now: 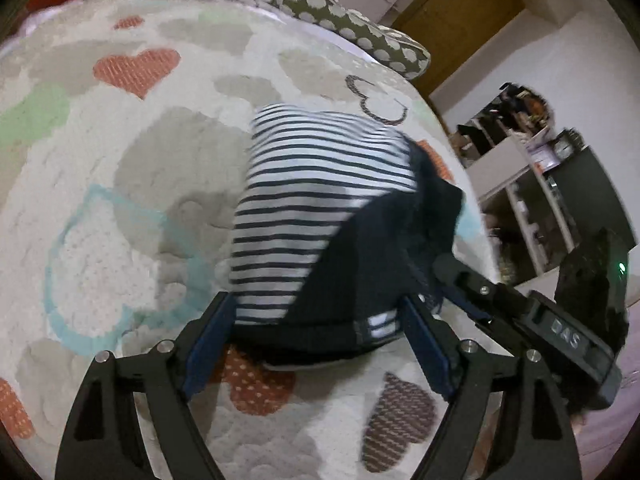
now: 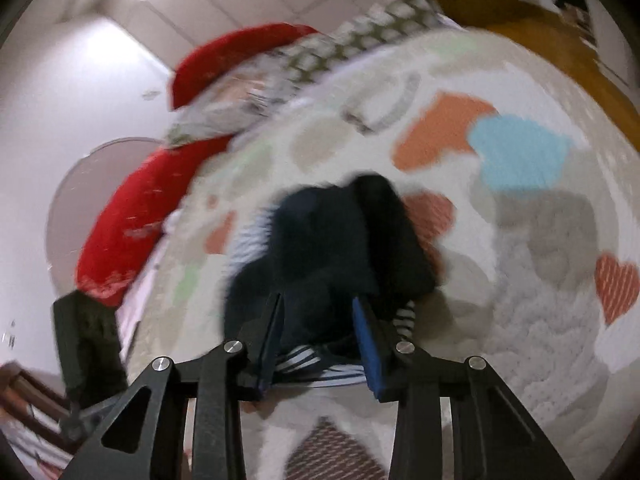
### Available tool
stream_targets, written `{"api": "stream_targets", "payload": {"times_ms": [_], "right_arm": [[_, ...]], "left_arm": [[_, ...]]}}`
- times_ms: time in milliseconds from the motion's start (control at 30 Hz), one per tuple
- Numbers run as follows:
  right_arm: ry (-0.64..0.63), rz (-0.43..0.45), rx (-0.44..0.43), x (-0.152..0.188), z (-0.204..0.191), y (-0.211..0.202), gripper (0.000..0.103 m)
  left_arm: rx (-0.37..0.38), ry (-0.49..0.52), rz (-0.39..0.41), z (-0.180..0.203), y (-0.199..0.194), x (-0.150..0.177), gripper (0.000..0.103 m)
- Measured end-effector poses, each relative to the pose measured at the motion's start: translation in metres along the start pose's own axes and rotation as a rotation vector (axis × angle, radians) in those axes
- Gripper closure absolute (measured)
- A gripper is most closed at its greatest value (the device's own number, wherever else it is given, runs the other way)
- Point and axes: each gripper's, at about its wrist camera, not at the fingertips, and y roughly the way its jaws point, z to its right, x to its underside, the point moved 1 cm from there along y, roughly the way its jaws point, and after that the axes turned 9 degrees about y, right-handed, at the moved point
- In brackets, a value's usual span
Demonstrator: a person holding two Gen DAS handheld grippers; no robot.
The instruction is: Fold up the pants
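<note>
Pants (image 1: pixel 316 216) on bedspread (image 1: pixel 120 184), between parted fingers of each hand-held gripper (image 1: pixel 316 320) (image 2: pixel 318 336).

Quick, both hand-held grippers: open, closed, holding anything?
Left hand-held gripper: open, fingers straddling the folded pants, not clamped.
Right hand-held gripper: open around the pants' dark edge; blurred, so contact is unclear.

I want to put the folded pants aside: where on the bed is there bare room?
Free: the bedspread left of the pants, around the blue heart outline. Crowded: the far edge, with the dotted pillow, and beside the right gripper.
</note>
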Motion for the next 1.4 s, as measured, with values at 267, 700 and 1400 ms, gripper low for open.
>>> {"api": "stream_targets", "payload": {"times_ms": [267, 700, 1400], "right_arm": [[0.025, 0.068, 0.005, 0.007, 0.009, -0.034, 0.063], [-0.129, 0.278, 0.227, 0.088, 0.002, -0.117, 0.049], [-0.295, 0.245, 0.382, 0.143, -0.021, -0.109, 0.032]], "left_arm": [[-0.055, 0.021, 0.086, 0.009, -0.05, 0.007, 0.02], [-0.565, 0.209, 0.728, 0.092, -0.221, 0.066, 0.0], [-0.483, 0.17, 0.287, 0.078, -0.155, 0.106, 0.0]]}}
